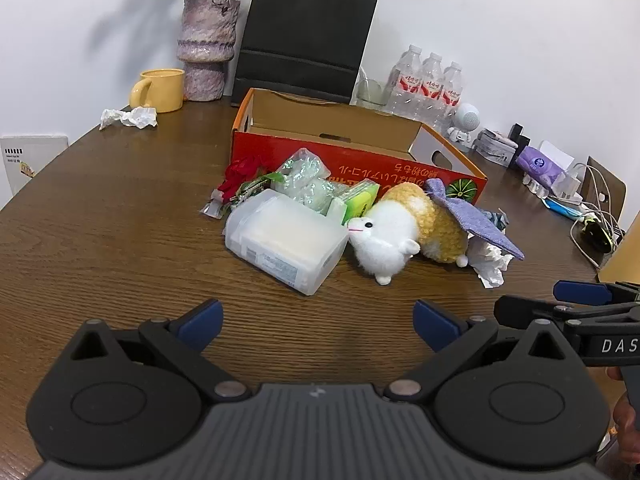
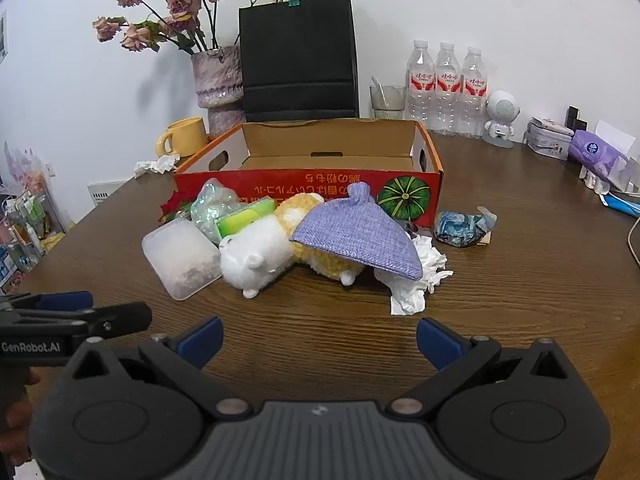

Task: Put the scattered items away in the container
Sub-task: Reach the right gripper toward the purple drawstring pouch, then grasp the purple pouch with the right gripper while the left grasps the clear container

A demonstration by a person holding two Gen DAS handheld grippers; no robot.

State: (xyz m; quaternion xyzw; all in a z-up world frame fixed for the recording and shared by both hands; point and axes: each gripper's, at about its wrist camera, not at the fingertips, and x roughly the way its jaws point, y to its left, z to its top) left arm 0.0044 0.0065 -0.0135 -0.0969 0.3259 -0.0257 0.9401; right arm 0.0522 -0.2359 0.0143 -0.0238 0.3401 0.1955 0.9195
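An open red cardboard box (image 1: 360, 160) (image 2: 308, 188) stands mid-table and looks empty. In front of it lies a pile: a clear plastic case (image 1: 284, 240) (image 2: 182, 256), a white and yellow plush (image 1: 400, 232) (image 2: 260, 252), a purple cloth pouch (image 1: 476, 216) (image 2: 356, 232), a bubble-wrap bag (image 1: 304, 176) (image 2: 212, 208), a green sponge (image 1: 360, 200) (image 2: 244, 218), a red flower packet (image 1: 240, 180), crumpled tissue (image 1: 490, 260) (image 2: 416, 276) and a blue wrapped item (image 2: 460, 224). My left gripper (image 1: 318, 324) and right gripper (image 2: 320, 340) are open and empty, short of the pile.
At the back stand a vase (image 2: 218, 80), a black paper bag (image 2: 298, 56), a yellow mug (image 2: 186, 136), water bottles (image 2: 446, 88), a glass (image 2: 386, 102) and a small white robot figure (image 2: 500, 120). A tissue pack (image 2: 596, 152) and cables (image 1: 592, 216) lie at the right.
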